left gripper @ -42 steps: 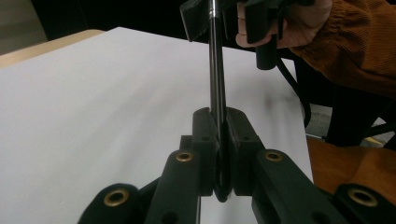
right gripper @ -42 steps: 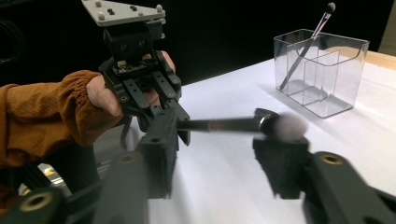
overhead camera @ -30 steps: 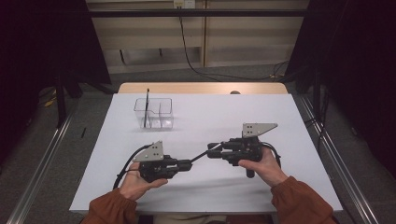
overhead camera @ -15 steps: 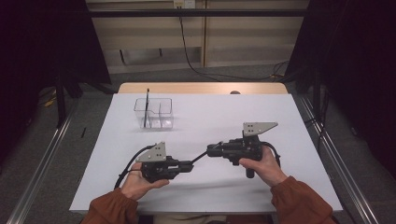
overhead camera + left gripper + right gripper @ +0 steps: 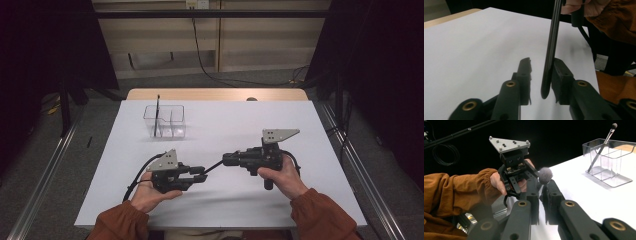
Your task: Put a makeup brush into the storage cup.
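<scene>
**Makeup brush passed between two grippers**

The right gripper [image 5: 226,160] has its jaws pinched on a makeup brush [image 5: 551,50], the fluffy tip [image 5: 545,175] poking out past them. The left gripper [image 5: 202,173] has just been opening, so its jaws stand spread with the black handle between them, leaning on one. All this sits low centre of the high view. A clear organizer [image 5: 165,121] with another brush [image 5: 157,114] stands upper left on the white table [image 5: 225,120].

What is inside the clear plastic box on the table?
The clear plastic box holds one dark-handled brush, leaning in one compartment with its tip above the rim. The other compartments look empty; through the clear walls nothing seems hidden.
</scene>
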